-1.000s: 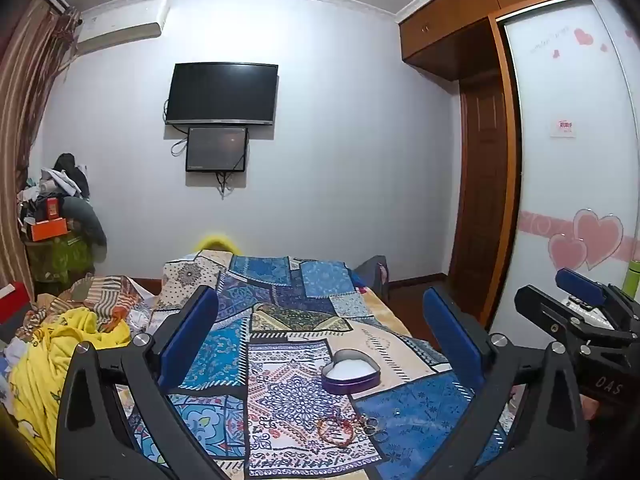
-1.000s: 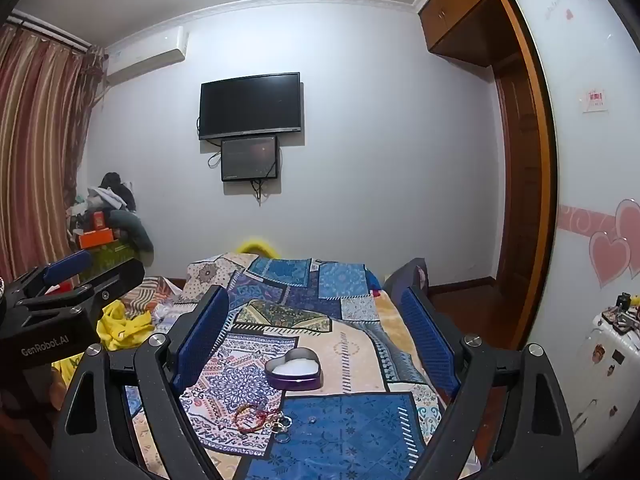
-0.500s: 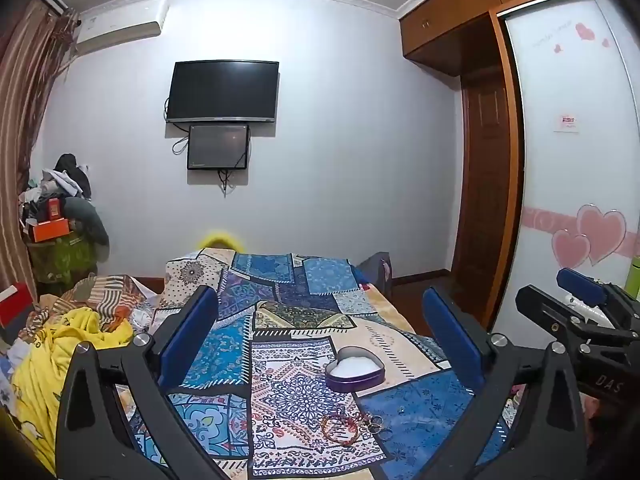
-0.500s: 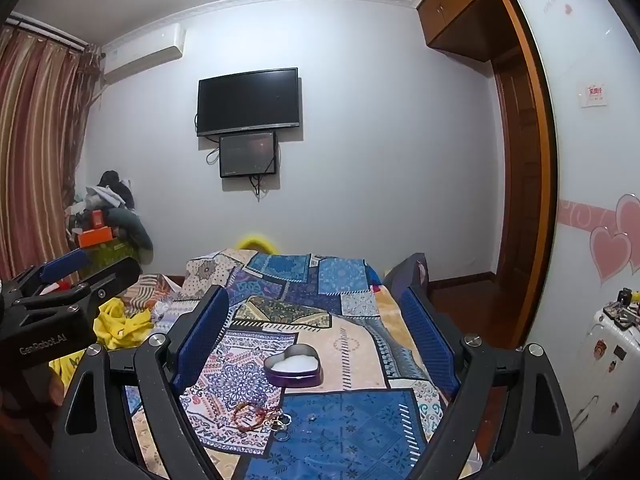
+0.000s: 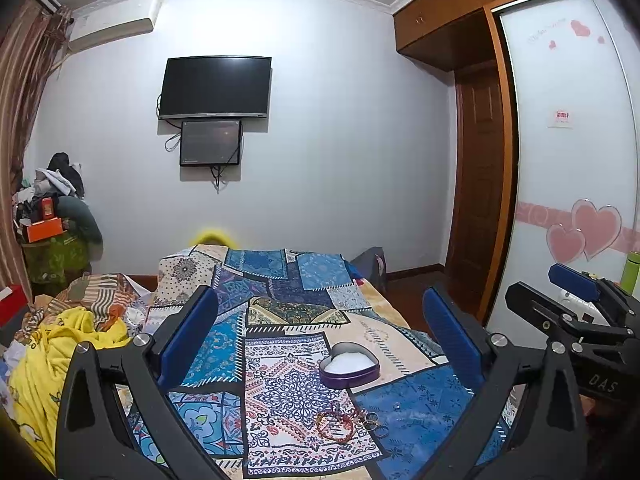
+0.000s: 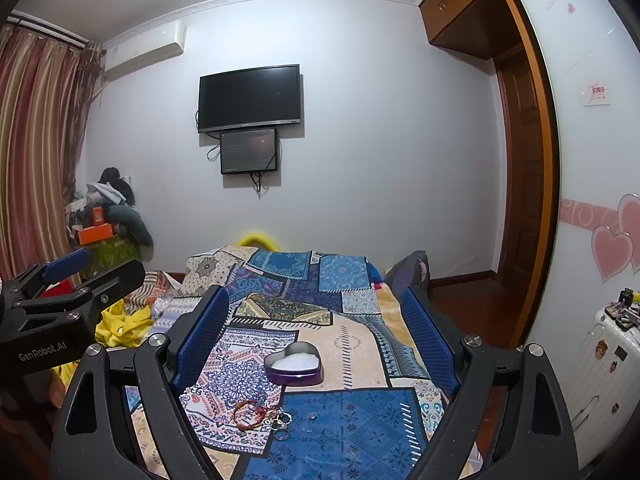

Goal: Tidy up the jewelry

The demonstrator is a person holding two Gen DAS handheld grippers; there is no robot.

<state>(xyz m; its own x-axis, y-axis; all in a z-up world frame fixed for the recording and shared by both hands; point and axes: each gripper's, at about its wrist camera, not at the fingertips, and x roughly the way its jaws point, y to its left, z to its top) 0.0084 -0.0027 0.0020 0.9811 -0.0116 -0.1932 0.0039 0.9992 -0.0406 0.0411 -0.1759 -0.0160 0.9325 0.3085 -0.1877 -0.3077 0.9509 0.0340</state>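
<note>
A purple heart-shaped box [image 5: 349, 365] with a white lining lies open on the patchwork bedspread [image 5: 280, 308]; it also shows in the right wrist view [image 6: 295, 364]. In front of it lie a red bead bracelet [image 5: 335, 426] and a few small rings [image 5: 372, 424], seen too in the right wrist view as bracelet [image 6: 250, 414] and rings [image 6: 280, 424]. My left gripper [image 5: 320, 320] is open and empty, held above the bed. My right gripper [image 6: 316, 320] is open and empty beside it.
A yellow blanket [image 5: 48, 360] and striped bedding are piled at the bed's left. A wardrobe with heart decals [image 5: 572, 200] stands on the right, a white suitcase [image 6: 600, 364] below it. A television [image 5: 215, 87] hangs on the far wall.
Both grippers have tilted slightly, so the box and jewelry sit a little differently in view. Both stay open and empty.
</note>
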